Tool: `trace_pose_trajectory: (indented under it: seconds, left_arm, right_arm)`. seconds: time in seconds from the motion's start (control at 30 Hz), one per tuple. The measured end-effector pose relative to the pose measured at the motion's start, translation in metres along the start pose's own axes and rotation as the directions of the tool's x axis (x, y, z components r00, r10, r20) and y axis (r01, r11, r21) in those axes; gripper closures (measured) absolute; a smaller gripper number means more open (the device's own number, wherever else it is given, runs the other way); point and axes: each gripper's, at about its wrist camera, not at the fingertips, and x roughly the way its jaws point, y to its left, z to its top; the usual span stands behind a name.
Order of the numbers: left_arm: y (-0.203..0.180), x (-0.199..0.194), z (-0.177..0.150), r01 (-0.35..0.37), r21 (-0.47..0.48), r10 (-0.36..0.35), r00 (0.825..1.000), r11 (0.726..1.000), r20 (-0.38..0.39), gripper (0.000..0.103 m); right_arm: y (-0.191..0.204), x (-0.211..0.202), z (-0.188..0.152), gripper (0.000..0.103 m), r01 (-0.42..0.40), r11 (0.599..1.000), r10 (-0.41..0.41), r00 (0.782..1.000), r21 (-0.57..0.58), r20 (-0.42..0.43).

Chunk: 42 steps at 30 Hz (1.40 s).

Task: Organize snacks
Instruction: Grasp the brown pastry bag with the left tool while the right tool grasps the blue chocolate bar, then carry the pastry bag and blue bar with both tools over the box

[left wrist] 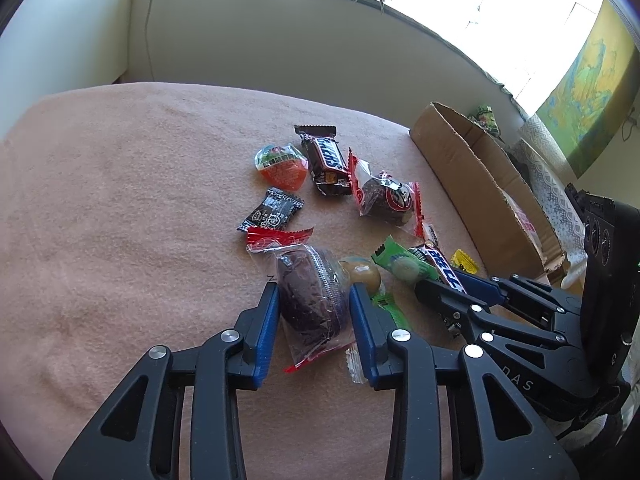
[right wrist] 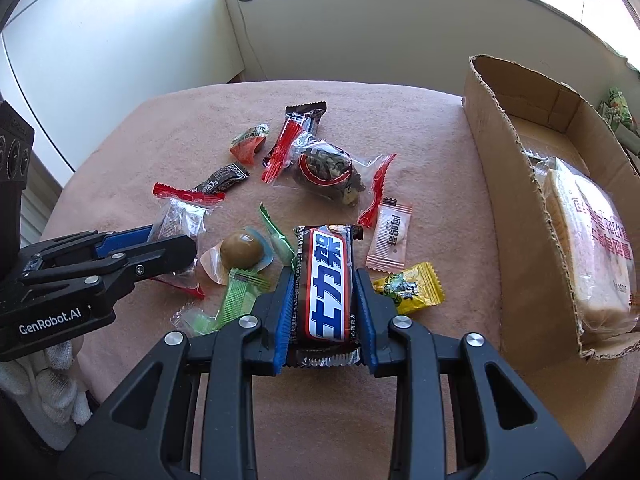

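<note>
Several wrapped snacks lie on a pink cloth-covered table (left wrist: 120, 200). My left gripper (left wrist: 314, 300) has its two blue pads on either side of a bagged chocolate muffin (left wrist: 310, 300), touching the bag. It shows from the side in the right wrist view (right wrist: 176, 246). My right gripper (right wrist: 324, 300) is shut on a brown Snickers bar (right wrist: 326, 288) with a blue and white label, also visible in the left wrist view (left wrist: 444, 270). A cardboard box (right wrist: 504, 184) at the right holds a bagged bread loaf (right wrist: 592, 256).
Also on the cloth: a second Snickers bar (left wrist: 326, 160), another bagged muffin (left wrist: 386, 198), an orange jelly cup (left wrist: 282, 166), a black candy (left wrist: 272, 210), a brown ball in clear wrap (right wrist: 242, 250), green wrappers (right wrist: 236, 300), a white sachet (right wrist: 390, 236), a yellow candy (right wrist: 410, 288).
</note>
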Motion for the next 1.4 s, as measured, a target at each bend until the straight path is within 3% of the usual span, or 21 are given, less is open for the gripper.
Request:
trace_pose_trajectory:
  seconds: [0.23,0.5,0.77,0.83,1.4]
  left_arm:
    - [0.003,-0.003,-0.001,-0.004,-0.006,0.004,1.000,1.000,0.001,0.069]
    - [0.003,-0.005,-0.002,-0.003,-0.006,0.003,1.000,1.000,0.002,0.069]
    - [0.003,-0.003,-0.003,-0.004,-0.008,0.004,1.000,1.000,0.002,0.069]
    - [0.003,-0.004,-0.004,-0.004,-0.009,0.004,1.000,1.000,0.004,0.070]
    - [-0.014,-0.031,0.010,0.042,0.012,-0.043,0.996,0.999,0.072,0.070]
  right_arm:
    - [0.005,-0.003,-0.007,0.069,0.013,0.999,-0.013,1.000,-0.038,-0.011]
    - [-0.008,-0.016,-0.007,0.067,-0.023,1.000,0.023,1.000,0.014,-0.009]
    - [-0.007,-0.009,-0.007,0.067,-0.012,1.000,0.012,1.000,-0.020,-0.024]
    - [-0.005,-0.007,-0.006,0.073,-0.011,1.000,0.010,1.000,-0.021,-0.022]
    - [-0.009,-0.052,0.006,0.073,-0.040,0.999,0.039,0.994,0.008,0.102]
